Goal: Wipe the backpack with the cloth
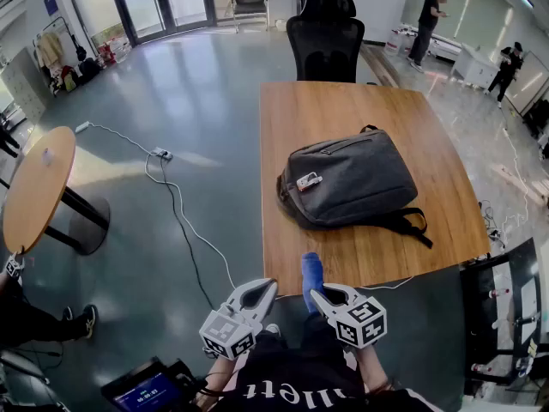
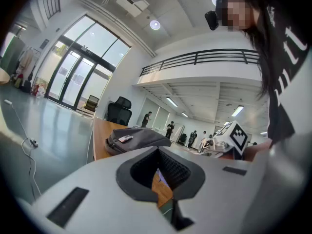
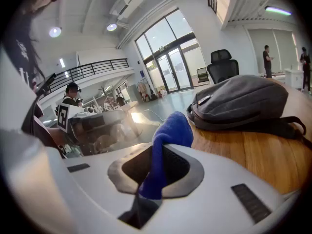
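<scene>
With the right gripper [image 1: 316, 296] jaws pinching the blue cloth [image 3: 171, 130] and the left gripper [image 1: 269, 286] jaws pressed together empty, the wipe should go best dragging the cloth flat across the grey fabric backpack [image 1: 353, 178].

my right gripper [image 3: 140, 196] has its jaws pinched on the blue cloth [image 3: 170, 133], which stands up from between them and folds over at the top. just past it the grey backpack [image 3: 241, 101] lies flat on the wooden table [image 3: 243, 152], a black strap [image 3: 287, 126] trailing along its near side. my left gripper [image 3: 105, 123] hangs off to the left, marker cube showing. a black office chair [image 3: 223, 66] stands beyond the backpack.
</scene>
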Motion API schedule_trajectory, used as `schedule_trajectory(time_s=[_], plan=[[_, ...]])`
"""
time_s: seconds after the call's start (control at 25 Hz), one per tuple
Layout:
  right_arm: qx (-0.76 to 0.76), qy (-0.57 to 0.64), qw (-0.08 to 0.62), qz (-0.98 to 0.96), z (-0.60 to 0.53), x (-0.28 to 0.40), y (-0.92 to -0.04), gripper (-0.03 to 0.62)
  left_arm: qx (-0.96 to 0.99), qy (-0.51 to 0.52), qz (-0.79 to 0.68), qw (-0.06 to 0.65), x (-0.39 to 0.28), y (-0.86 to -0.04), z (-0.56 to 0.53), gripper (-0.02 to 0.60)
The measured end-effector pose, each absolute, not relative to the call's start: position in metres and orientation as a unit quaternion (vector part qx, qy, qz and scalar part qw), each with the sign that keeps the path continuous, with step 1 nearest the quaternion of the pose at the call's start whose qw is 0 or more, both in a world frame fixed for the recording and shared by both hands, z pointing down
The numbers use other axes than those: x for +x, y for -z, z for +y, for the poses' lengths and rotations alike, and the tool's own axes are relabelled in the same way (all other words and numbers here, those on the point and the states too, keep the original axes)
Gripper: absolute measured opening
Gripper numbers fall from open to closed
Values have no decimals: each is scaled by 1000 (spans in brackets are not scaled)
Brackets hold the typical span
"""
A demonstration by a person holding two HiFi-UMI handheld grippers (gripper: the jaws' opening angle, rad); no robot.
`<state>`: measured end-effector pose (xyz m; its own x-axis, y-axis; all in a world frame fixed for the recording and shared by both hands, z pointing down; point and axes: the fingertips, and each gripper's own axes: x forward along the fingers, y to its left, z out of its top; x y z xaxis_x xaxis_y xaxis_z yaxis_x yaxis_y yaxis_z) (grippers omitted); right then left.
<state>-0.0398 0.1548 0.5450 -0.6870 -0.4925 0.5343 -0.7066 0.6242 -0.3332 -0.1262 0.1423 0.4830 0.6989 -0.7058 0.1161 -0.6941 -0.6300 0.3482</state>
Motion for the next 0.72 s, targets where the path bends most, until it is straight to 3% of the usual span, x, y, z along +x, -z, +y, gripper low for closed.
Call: schedule_trajectory(time_s=[0.72], plan=[[211, -262, 276, -900, 26, -26, -589, 62, 862, 15, -470, 191, -62, -476, 69, -2]])
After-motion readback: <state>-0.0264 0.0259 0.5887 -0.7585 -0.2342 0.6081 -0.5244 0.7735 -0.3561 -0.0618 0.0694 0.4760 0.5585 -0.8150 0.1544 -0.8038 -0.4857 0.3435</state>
